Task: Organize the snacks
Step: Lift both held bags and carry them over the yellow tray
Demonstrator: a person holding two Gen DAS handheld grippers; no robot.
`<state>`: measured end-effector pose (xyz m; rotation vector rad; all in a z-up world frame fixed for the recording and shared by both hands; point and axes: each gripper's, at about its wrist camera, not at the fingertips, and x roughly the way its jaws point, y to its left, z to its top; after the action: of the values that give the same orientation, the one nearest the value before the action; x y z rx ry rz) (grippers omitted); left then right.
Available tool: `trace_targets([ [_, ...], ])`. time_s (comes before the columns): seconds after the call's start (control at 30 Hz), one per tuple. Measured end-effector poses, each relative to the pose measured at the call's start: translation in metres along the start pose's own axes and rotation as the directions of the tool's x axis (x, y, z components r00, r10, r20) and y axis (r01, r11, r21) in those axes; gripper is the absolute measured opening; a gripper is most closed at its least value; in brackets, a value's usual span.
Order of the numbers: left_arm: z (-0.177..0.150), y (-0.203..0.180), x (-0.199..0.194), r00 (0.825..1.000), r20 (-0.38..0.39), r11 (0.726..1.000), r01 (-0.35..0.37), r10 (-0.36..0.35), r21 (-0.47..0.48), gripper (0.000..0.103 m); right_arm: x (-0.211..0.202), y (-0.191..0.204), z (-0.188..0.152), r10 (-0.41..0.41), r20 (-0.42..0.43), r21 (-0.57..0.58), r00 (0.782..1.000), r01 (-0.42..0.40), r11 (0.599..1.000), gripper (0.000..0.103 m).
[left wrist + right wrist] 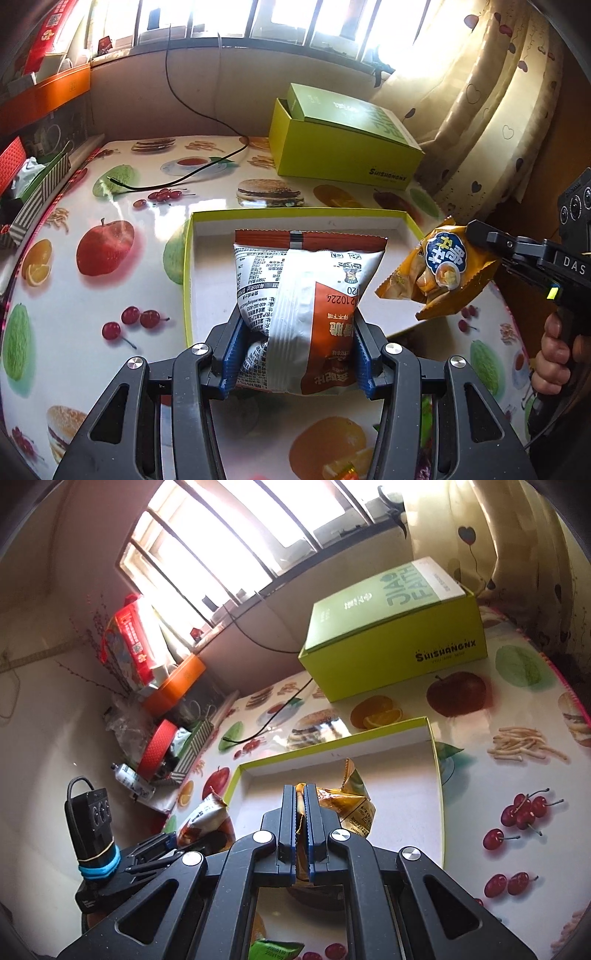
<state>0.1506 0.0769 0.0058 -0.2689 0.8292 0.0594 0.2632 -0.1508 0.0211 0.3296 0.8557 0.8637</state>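
Left gripper [295, 354]: jaws part-spread and clamped on white/red-orange snack bag [306, 295], blue pads pressing both side walls near its lower end. Right gripper [303, 830]: jaws together, pinching the crimped seal edge of yellow snack pack [351, 801].

Location: both items are held in the air over the shallow green-rimmed tray [332, 216], which sits on a fruit-print table [110, 295]. In left wrist view the yellow snack pack [436, 273] hangs off the tray's right-hand edge, with the right gripper [476, 236] coming in from the right. A closed green box [391, 638] stands behind the tray, apart from it. No snack rests in the tray yet.

Handling, judged:
- White bag: air-puffed, light, soft film. Walls dent inward at the pads, so contents are likely crushable. Use min. clamp force. Film looks glossy, so it may slip if the bag tilts.
- Yellow pack: light, crinkly foil. The seal strip is flat and stiff, i.e. the best hold point, with no load on the contents. It dangles freely and will swing on fast moves.
- Pref. grip pts: seam/seal edges, or across the narrow width of a puffed body.
- Release low over the tray floor. Both are too light to settle well if dropped from height.
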Motion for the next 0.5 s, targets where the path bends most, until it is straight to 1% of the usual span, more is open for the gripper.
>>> trace_targets([
  [0.17, 0.005, 0.005, 0.020, 0.999, -0.029, 1.000, -0.025, 0.025, 0.006, 0.050, 0.016, -0.023, 0.000, -0.003, -0.034, 0.037, 0.999, 0.004, 0.999, 0.007],
  [0.23, 0.005, 0.006, 0.027, 0.999, -0.042, 0.999, -0.032, 0.033, 0.008, 0.050, 0.018, -0.034, 0.000, -0.022, -0.045, 0.050, 0.999, 0.024, 0.998, 0.012],
  [0.3, 0.005, 0.006, 0.034, 0.998, -0.053, 0.999, -0.040, 0.041, 0.015, 0.050, 0.021, -0.042, -0.001, -0.041, -0.059, 0.069, 0.997, 0.045, 0.997, 0.014],
  [0.37, 0.005, 0.006, 0.040, 0.997, -0.062, 0.999, -0.044, 0.045, 0.021, 0.051, 0.021, -0.049, -0.002, -0.052, -0.060, 0.081, 0.997, 0.057, 0.995, 0.019],
  [0.5, 0.006, 0.006, 0.047, 0.996, -0.076, 0.999, -0.036, 0.037, 0.018, 0.051, 0.015, -0.054, -0.002, -0.099, -0.052, 0.078, 0.994, 0.103, 0.992, 0.036],
])
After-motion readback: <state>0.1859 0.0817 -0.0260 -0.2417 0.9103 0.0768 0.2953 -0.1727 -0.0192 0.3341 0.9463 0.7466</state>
